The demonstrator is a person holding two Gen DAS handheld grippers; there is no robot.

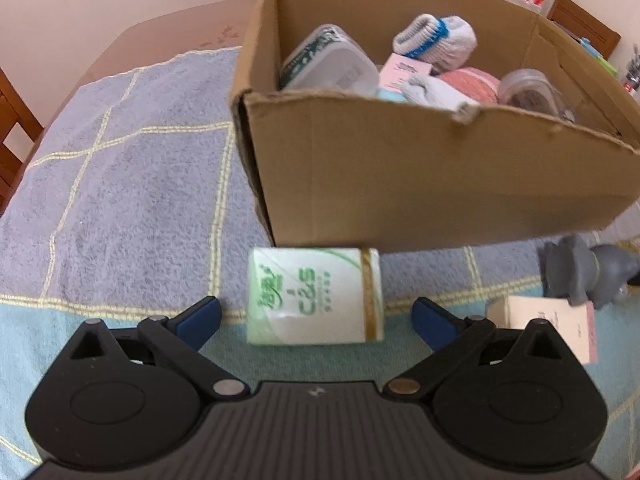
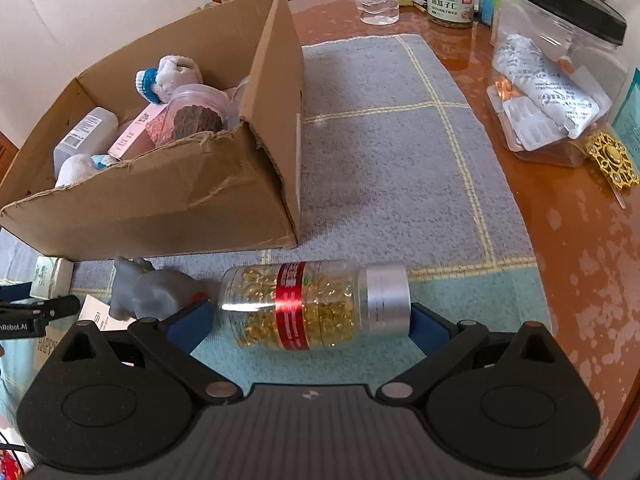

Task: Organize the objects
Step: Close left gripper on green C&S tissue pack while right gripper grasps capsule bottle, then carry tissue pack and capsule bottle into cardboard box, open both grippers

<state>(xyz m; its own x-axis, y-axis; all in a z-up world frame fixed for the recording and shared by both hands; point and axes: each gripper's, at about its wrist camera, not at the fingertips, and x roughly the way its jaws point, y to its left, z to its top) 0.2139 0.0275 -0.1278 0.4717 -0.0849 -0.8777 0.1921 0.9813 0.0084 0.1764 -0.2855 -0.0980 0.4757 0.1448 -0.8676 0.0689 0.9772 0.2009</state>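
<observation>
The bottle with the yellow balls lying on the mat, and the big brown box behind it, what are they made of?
The capsule bottle looks like clear, glossy plastic: you can see the golden capsules through it and light glints off it. Its cap looks like brushed silver metal, or maybe silvered plastic. The cardboard box is plain matte brown cardboard, with a torn, creased rim.

The left gripper (image 1: 316, 320), jaws spread wide, hovers over a checked towel (image 1: 120, 200) covering the worktop, a wrapped tissue roll (image 1: 316, 296) lying on its side between the blue fingertips (image 1: 200, 320) without touching them. Just behind the roll stands an open cardboard box (image 1: 420, 176) holding socks (image 1: 436, 40), a plastic tub (image 1: 332, 64) and a jar (image 1: 528, 88). At the towel's right edge sit a grey toy (image 1: 580, 272) and a pale carton (image 1: 548, 320).
</observation>
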